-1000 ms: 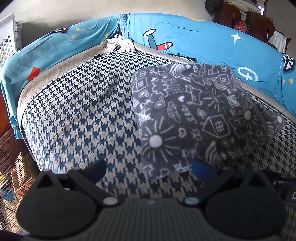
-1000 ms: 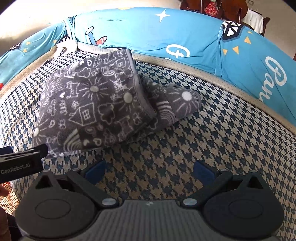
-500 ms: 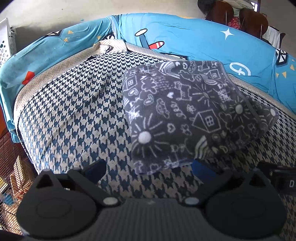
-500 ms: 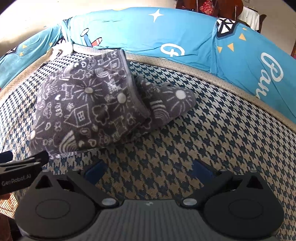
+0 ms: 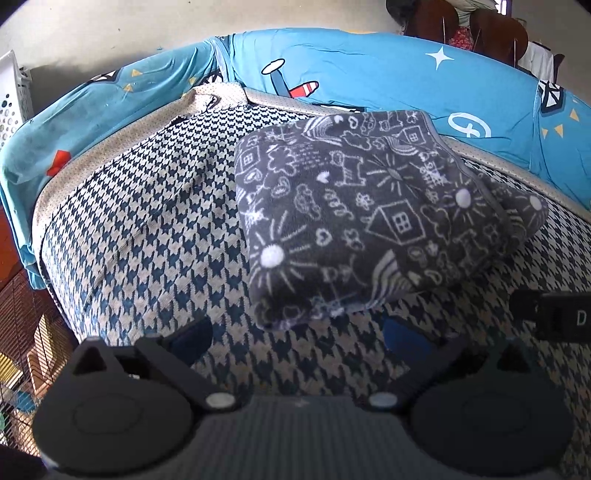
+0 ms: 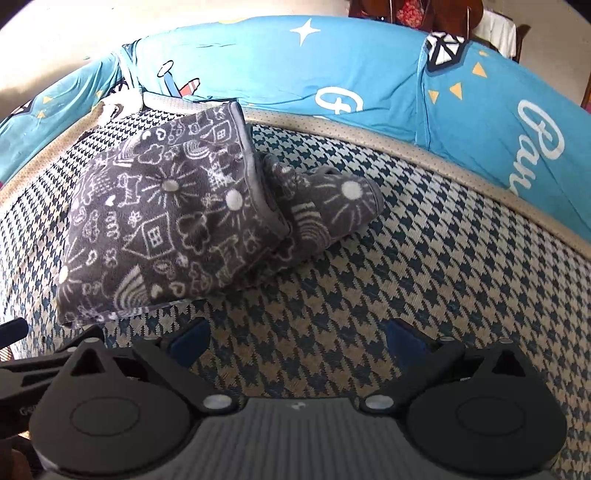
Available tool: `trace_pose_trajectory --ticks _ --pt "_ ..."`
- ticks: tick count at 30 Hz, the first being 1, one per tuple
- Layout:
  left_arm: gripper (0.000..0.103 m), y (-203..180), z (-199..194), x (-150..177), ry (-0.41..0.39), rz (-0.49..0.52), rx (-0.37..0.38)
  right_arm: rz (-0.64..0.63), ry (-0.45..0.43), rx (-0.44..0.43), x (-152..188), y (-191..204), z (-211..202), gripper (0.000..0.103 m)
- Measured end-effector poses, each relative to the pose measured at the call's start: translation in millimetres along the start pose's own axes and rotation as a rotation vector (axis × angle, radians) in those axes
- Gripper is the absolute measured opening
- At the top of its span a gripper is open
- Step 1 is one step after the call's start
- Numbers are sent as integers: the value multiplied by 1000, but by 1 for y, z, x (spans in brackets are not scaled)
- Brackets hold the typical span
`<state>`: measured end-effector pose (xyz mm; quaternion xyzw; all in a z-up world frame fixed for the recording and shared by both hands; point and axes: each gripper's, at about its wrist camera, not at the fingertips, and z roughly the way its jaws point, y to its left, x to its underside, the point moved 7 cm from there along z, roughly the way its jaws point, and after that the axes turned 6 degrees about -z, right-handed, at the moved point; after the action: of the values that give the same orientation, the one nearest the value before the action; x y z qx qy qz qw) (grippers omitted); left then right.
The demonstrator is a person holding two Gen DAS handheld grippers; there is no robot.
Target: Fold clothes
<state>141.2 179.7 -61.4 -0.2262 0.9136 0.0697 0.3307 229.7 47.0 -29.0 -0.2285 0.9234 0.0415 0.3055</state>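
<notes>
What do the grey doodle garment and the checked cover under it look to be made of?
The grey garment looks like soft fleece: a fuzzy, matte nap blurs its white drawings. The checked cover looks like flat woven cloth, probably cotton-like; its houndstooth shows crisp weave grain.

white basket (image 5: 11, 96) cut off at left edge, chairs (image 5: 491, 26) cropped at top

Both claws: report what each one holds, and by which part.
Nothing is held. The left claw and right claw are open, empty, short of the folded grey doodle-print fleece garment lying on the houndstooth cushion.
</notes>
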Motion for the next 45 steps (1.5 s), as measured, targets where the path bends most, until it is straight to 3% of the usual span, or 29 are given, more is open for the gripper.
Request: trace_pose_trajectory --ticks 19,45 --pt "103 3 -28 16 -40 -20 -33 15 -3 1 16 -15 -12 102" --pt "103 3 -55 28 -42 -22 -29 -54 -25 8 18 -3 -20 102"
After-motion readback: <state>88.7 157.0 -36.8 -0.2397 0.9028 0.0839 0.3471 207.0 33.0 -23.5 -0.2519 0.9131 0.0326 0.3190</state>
